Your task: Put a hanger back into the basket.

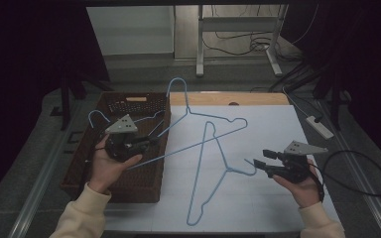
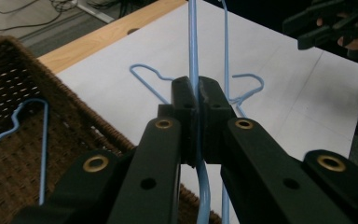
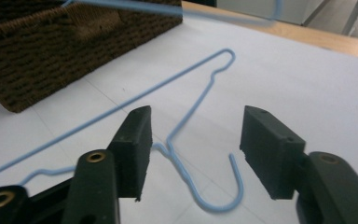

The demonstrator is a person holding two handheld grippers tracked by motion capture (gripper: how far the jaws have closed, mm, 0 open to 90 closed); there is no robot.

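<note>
Held hanger (image 1: 206, 130) overhangs basket (image 1: 79, 166) rim; table's rt half open.

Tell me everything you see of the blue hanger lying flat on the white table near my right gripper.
The flat hanger is thin light-blue wire, bent into a narrow triangle with notched shoulders and an open hook. It lies flat on the white table, hook toward the right gripper, whose open jaws stand either side of the hook without touching it. A second hanger, clamped in the left gripper, crosses over its far end; contact there is unclear.
</note>
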